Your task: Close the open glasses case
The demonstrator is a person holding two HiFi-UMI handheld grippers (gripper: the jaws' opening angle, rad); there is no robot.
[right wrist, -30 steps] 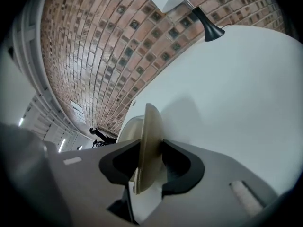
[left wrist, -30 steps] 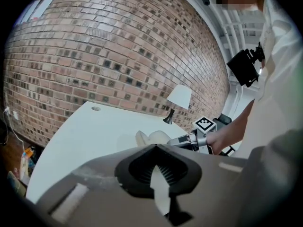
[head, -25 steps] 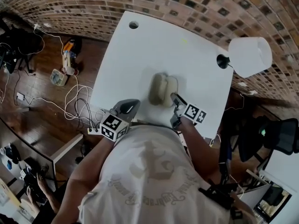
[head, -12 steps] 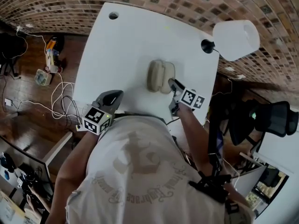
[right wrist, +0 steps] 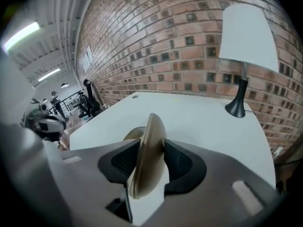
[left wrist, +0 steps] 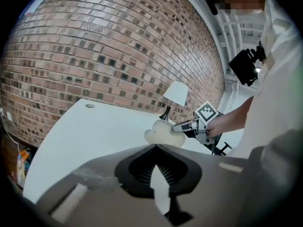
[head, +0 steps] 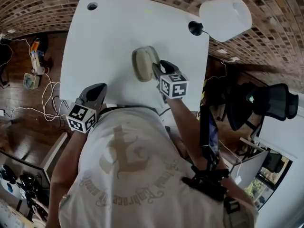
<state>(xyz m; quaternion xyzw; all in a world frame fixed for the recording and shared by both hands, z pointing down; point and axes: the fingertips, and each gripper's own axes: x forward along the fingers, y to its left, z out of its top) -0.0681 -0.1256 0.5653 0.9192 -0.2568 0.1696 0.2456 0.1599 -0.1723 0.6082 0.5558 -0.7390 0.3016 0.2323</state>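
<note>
Right gripper (right wrist: pixel 147 161), jaws just opening, smooth rounded glasses case (right wrist: pixel 152 126) between, perhaps pinched

My right claw (right wrist: pixel 149 148) blocks the lower edge of the glasses case (right wrist: pixel 150 124); my shirt (head: pixel 128 165) hides the near edge of the bench (head: pixel 109 42).

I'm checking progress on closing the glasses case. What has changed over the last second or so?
The right tool rolled and rose, swinging the lid from lying flat beside the base to standing on edge, partway closed. Its jaws have just been opening slightly, with the lid still pinched between them. The left tool stayed at the near edge of the table, empty; base and lamp did not move.
</note>
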